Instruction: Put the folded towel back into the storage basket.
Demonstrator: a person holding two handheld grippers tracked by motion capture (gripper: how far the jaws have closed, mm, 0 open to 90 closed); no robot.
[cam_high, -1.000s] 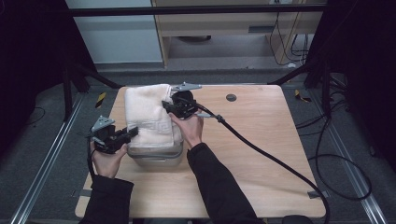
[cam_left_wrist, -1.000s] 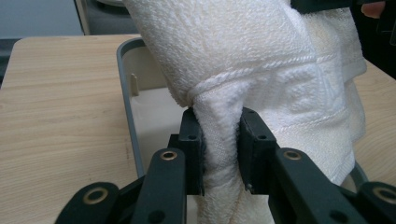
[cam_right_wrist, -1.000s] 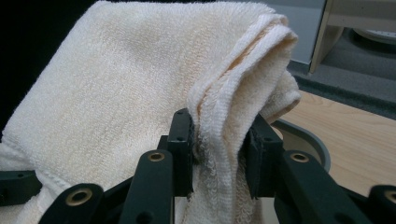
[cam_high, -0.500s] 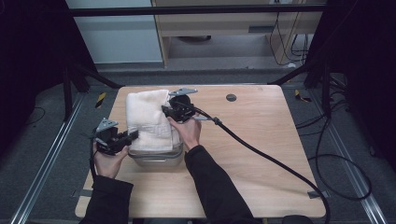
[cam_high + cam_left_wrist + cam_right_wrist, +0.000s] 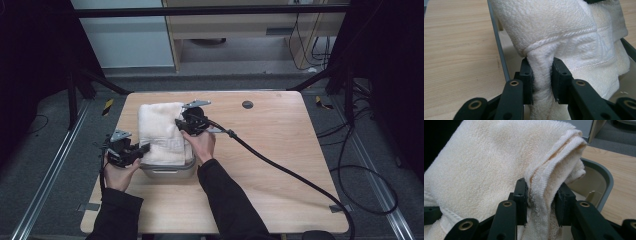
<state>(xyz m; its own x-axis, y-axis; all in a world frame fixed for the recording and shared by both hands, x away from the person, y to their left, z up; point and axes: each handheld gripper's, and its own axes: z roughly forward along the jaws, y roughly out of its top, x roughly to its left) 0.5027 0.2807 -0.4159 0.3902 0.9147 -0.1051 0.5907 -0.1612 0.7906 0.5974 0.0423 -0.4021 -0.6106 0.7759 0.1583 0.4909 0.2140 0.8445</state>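
Note:
A cream folded towel (image 5: 160, 131) lies over a grey bin (image 5: 167, 172) on the left half of the wooden table. My left gripper (image 5: 142, 149) is shut on the towel's near left corner (image 5: 541, 75), a fold pinched between its jaws. My right gripper (image 5: 179, 124) is shut on the towel's right edge (image 5: 542, 192) at the far side, above the bin's grey rim (image 5: 607, 182). The towel hides most of the bin's inside.
The wooden table (image 5: 280, 150) stretches bare to the right, with a small dark round hole (image 5: 247, 104) near its far edge. A thick black cable (image 5: 280, 170) trails from my right gripper across the table to the front right. Metal rails flank the table.
Both grippers have shifted slightly toward the near side with the towel, which has settled lower over the bin. Grips are unchanged.

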